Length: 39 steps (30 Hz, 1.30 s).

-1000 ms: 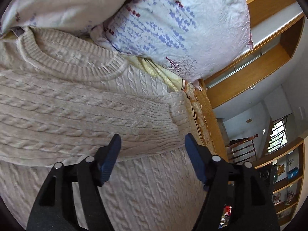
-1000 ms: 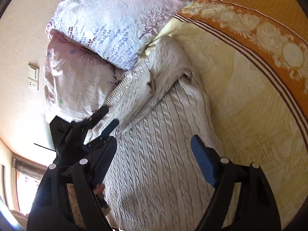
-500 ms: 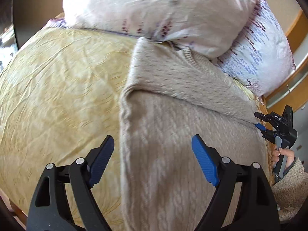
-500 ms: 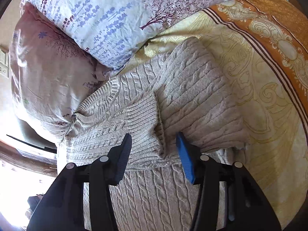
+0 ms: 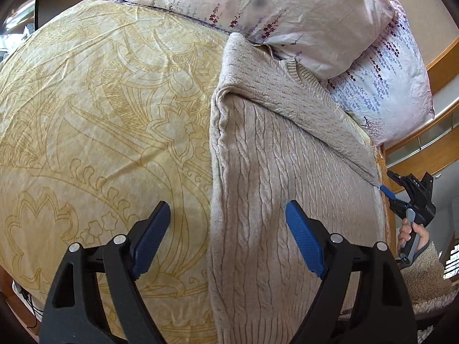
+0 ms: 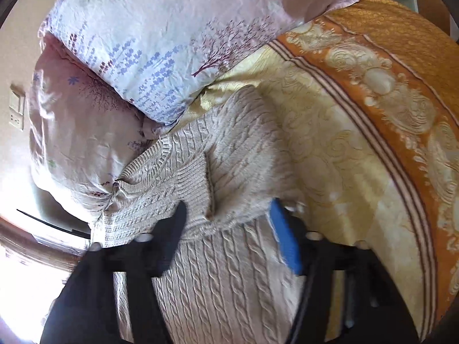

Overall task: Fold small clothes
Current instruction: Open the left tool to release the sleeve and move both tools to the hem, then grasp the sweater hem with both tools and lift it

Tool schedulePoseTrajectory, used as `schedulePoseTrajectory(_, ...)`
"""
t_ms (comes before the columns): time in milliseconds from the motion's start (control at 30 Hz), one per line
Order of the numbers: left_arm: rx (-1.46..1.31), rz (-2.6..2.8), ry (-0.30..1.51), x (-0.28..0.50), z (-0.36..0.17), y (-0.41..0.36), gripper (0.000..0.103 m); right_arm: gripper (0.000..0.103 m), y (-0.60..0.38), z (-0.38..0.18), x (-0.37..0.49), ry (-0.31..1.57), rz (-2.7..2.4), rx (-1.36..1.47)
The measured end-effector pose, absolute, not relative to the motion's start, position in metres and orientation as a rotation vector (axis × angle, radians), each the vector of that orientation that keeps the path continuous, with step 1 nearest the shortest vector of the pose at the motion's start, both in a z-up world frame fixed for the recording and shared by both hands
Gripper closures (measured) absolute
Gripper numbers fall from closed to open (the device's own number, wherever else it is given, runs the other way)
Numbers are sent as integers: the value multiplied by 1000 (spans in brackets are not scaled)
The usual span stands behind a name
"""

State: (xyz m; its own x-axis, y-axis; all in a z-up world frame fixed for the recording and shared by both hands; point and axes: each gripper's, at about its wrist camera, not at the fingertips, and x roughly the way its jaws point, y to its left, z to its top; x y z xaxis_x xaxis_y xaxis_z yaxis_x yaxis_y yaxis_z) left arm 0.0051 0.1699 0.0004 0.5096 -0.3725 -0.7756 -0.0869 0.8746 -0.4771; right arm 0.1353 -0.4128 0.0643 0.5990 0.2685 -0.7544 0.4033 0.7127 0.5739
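Across our yellow bedspread [image 5: 100, 114] lies the cable-knit sweater [image 5: 272, 186]; left gripper [image 5: 226, 240] gapes wide, right gripper [image 6: 229, 229] half-spread over its sleeve.

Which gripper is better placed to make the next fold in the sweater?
Probably the left gripper: open, it straddles the sweater's free long edge. The right gripper sits at the folded sleeve.
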Motion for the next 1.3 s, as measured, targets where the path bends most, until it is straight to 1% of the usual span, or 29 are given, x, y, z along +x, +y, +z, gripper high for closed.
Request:
schedulePoseTrajectory(100,-540,-231,1038,3,-1,174,21,25,-435,60,104,976,-87,841)
schedulePoseTrajectory(200,-592,-293,1049,2,-3,176,21,26,-447,45,81,1029,-58,906)
schedulePoseTrajectory(233,-607,-313,1055,2,-4,176,21,31,-447,41,75,1037,-35,924)
schedulePoseTrajectory(300,-633,-352,1067,1,-6,173,21,34,-444,38,65,1031,25,959)
schedulePoseTrajectory(367,-658,-389,1077,-1,-7,169,21,42,-434,32,57,1052,99,983)
schedulePoseTrajectory(400,-669,-407,1082,-4,-9,166,22,42,-428,31,54,1059,131,980)
schedulePoseTrajectory(500,-706,-455,1093,-14,-13,159,29,45,-409,27,39,1088,242,1002)
schedulePoseTrajectory(533,-724,-472,1093,-18,-15,157,31,50,-403,26,34,1099,277,1009)
schedulePoseTrajectory(567,-744,-489,1095,-22,-18,155,35,52,-397,25,30,1109,311,1016)
schedulePoseTrajectory(700,-806,-531,1092,-39,-25,149,41,54,-380,24,12,1135,428,1054)
schedulePoseTrajectory(767,-798,-543,1108,-43,-26,145,45,61,-375,23,4,1159,449,1055)
schedulePoseTrajectory(867,-807,-580,1137,-46,-27,139,50,63,-368,23,-4,1165,485,1058)
schedulePoseTrajectory(1000,-796,-613,1163,-46,-29,127,51,64,-356,24,-6,1181,521,1032)
schedulePoseTrajectory(1133,-785,-613,1170,-41,-28,123,53,67,-350,24,-5,1199,533,1004)
schedulePoseTrajectory(1200,-770,-614,1179,-39,-28,121,58,74,-346,23,-5,1215,534,981)
schedulePoseTrajectory(1233,-761,-614,1182,-39,-29,122,69,81,-344,22,-4,1231,534,958)
schedulePoseTrajectory(1267,-753,-616,1185,-39,-30,122,85,89,-341,21,-7,1245,534,927)
schedulePoseTrajectory(1300,-744,-615,1184,-38,-30,124,88,92,-336,21,-8,1255,534,886)
